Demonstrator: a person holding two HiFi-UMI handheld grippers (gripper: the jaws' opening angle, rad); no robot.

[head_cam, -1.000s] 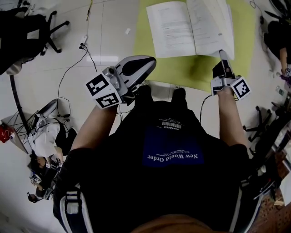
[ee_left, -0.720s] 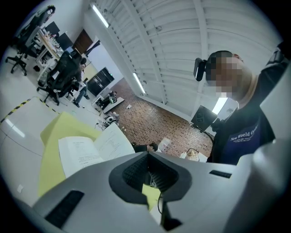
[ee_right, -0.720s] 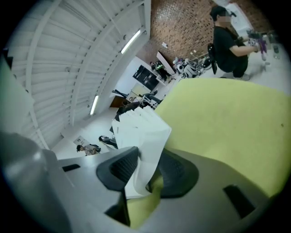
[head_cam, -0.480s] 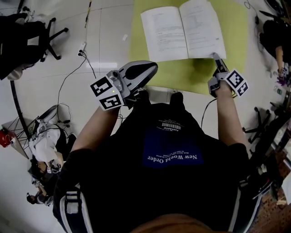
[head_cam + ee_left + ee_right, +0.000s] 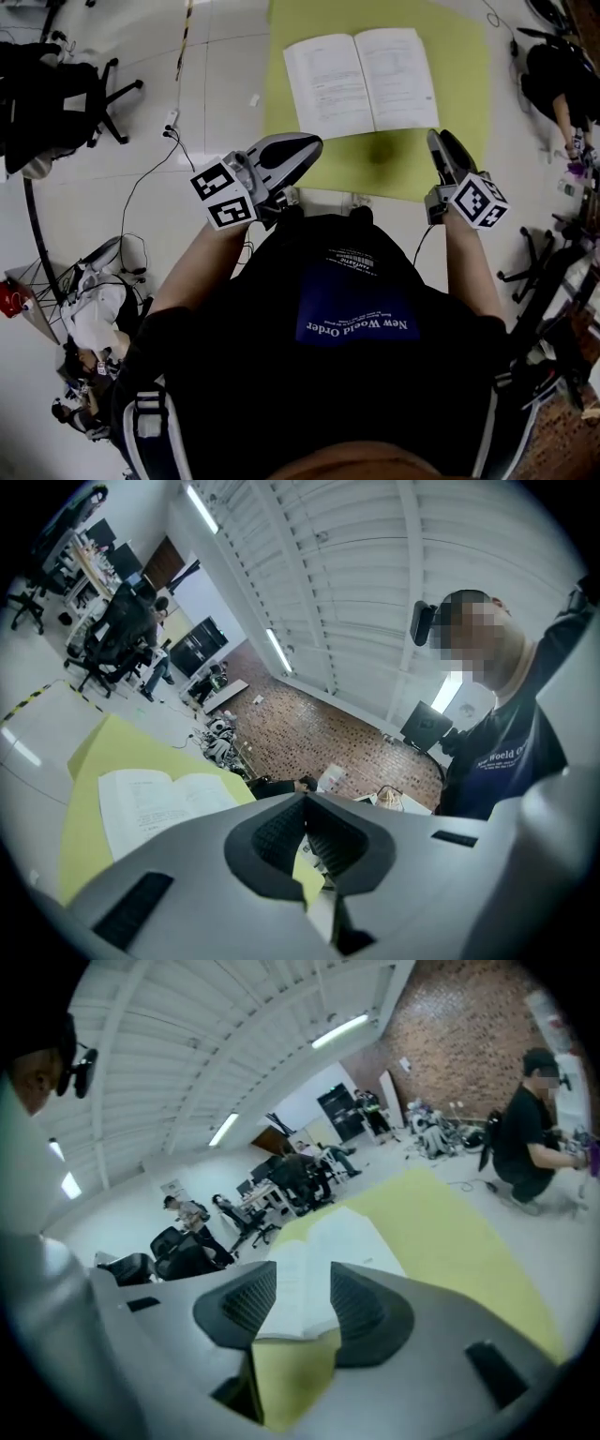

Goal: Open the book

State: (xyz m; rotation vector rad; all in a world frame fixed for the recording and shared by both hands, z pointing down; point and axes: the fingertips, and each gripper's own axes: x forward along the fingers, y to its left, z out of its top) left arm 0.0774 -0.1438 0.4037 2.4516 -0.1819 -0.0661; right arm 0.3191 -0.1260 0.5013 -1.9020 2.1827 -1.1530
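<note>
The fingers of our right gripper (image 5: 302, 1288) stood apart and were opening, with nothing between them. Through the gap we saw only the near edge of the book (image 5: 328, 1241), lying farther off. The fingers of our left gripper (image 5: 305, 801) met at their tips and held nothing. In the head view the left gripper (image 5: 314, 142) showed over the near left part of the yellow-green tabletop (image 5: 464, 141) and the right gripper (image 5: 437, 141) over its near right part, both apart from the book. The book (image 5: 361, 80) lay flat and open on the tabletop with both pages facing up and its spine running away from us. Each gripper carried its cube with square markers on the end nearest us. Off to the left a black office chair (image 5: 56, 84) stood on the floor, with cables (image 5: 150, 155) trailing nearby.
</note>
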